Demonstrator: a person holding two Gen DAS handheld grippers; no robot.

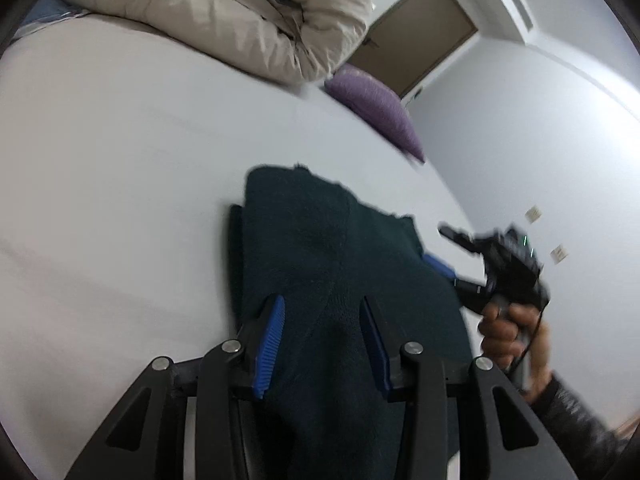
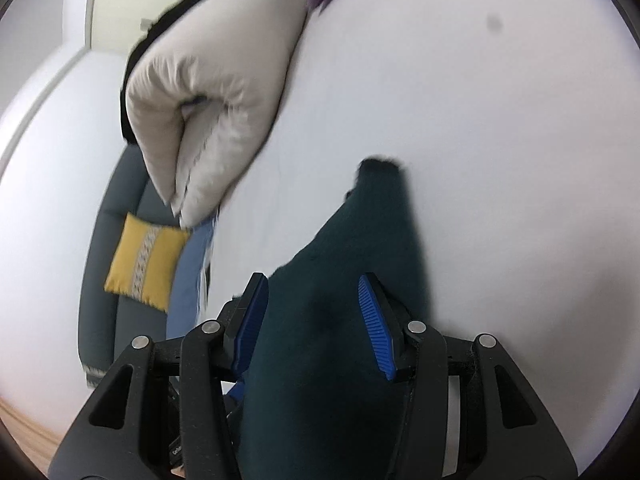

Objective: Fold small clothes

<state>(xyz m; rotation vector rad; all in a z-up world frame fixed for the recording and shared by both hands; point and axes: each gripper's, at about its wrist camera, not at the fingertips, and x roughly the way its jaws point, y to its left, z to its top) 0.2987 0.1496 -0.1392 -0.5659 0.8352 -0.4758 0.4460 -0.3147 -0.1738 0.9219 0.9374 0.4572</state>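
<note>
The left gripper [image 1: 322, 344] is black, with blue ridged pads inside its fingers [image 1: 269, 346] and shiny round screws behind them. The right gripper [image 2: 316, 326] looks the same. The hand [image 1: 506, 334] has a grey speckled sleeve [image 1: 576, 420].

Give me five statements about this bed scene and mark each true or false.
1. The dark green garment lies on a white bed sheet. True.
2. The purple pillow lies on top of the garment. False: it sits apart, farther back by the beige duvet.
3. The left gripper has its jaws clamped shut. False: they stand apart over the garment.
4. A yellow cushion rests on a grey sofa. True.
5. The right gripper holds a sock. False: the garment merely shows between its open jaws.
</note>
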